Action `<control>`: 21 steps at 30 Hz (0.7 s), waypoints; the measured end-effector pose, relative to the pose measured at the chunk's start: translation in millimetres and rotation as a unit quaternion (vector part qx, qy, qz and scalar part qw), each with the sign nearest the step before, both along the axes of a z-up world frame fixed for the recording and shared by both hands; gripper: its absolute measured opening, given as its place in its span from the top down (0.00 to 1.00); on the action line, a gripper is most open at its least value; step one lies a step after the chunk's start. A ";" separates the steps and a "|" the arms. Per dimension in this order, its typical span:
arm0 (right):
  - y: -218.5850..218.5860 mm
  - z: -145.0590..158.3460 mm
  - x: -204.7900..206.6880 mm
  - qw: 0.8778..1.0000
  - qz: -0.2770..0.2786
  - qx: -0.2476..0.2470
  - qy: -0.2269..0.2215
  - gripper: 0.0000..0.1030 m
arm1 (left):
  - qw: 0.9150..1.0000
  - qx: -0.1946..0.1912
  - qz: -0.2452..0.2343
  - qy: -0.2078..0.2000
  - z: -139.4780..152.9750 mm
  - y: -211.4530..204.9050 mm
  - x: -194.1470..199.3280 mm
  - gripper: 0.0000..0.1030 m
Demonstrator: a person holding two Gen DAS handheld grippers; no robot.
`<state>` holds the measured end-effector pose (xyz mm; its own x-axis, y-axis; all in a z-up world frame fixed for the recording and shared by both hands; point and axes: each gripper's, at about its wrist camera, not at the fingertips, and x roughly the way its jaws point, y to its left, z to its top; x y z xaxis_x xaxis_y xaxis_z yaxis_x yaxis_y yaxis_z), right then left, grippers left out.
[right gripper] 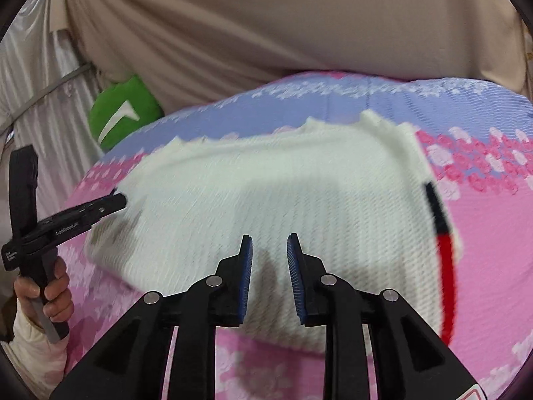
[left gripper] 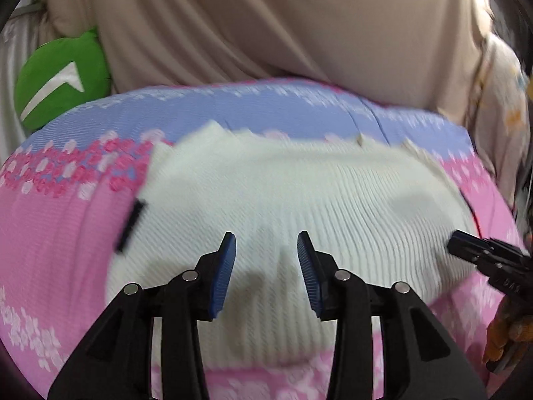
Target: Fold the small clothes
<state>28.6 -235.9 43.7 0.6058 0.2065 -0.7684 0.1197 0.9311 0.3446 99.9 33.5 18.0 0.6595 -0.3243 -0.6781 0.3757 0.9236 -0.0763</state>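
A white ribbed knit garment (left gripper: 299,200) lies flat on the pink and blue flowered bed cover (left gripper: 60,233). My left gripper (left gripper: 266,235) hovers over its near part, open, with nothing between the blue pads. In the right wrist view the same garment (right gripper: 266,183) shows a black and red strip (right gripper: 444,250) along its right edge. My right gripper (right gripper: 269,236) stands open above the cloth, its pads bare. The left gripper (right gripper: 116,200) also shows at the garment's left edge, held by a hand (right gripper: 50,286). The right gripper's tip (left gripper: 456,241) shows at the garment's right edge.
A green cushion (left gripper: 63,80) with a white mark sits at the bed's far left. Beige draped fabric (left gripper: 266,23) rises behind the bed cover. A pale pleated curtain (right gripper: 43,106) hangs at the left. A small black tag (left gripper: 131,225) marks the garment's left edge.
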 end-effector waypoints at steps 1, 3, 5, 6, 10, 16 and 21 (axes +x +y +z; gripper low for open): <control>6.3 -4.7 -4.8 1.000 0.004 -0.013 0.007 0.77 | 1.000 0.009 -0.004 0.002 -5.5 -3.2 -5.7 0.64; 3.6 -11.6 -17.3 0.999 -0.013 -0.042 0.024 0.77 | 1.000 0.030 0.006 0.006 -16.2 0.9 -13.5 0.64; -19.1 -13.7 -36.6 0.997 -0.053 -0.042 0.032 0.77 | 0.999 0.034 0.030 0.021 -25.0 20.3 -15.9 0.64; -32.6 -14.2 -47.2 0.996 -0.074 -0.036 0.034 0.80 | 0.998 0.029 0.048 0.031 -29.5 37.6 -17.2 0.63; -78.2 -14.2 -81.4 0.989 -0.140 -0.009 0.041 0.85 | 0.996 -0.019 0.075 0.049 -33.9 93.6 -27.1 0.65; -66.3 21.6 -64.8 0.991 -0.130 -0.001 0.002 0.73 | 0.991 -0.058 0.118 0.014 -2.0 117.0 -36.5 0.43; -7.6 41.4 7.8 0.999 -0.028 0.007 -0.032 0.73 | 0.989 -0.076 0.125 0.028 2.7 103.1 2.5 0.31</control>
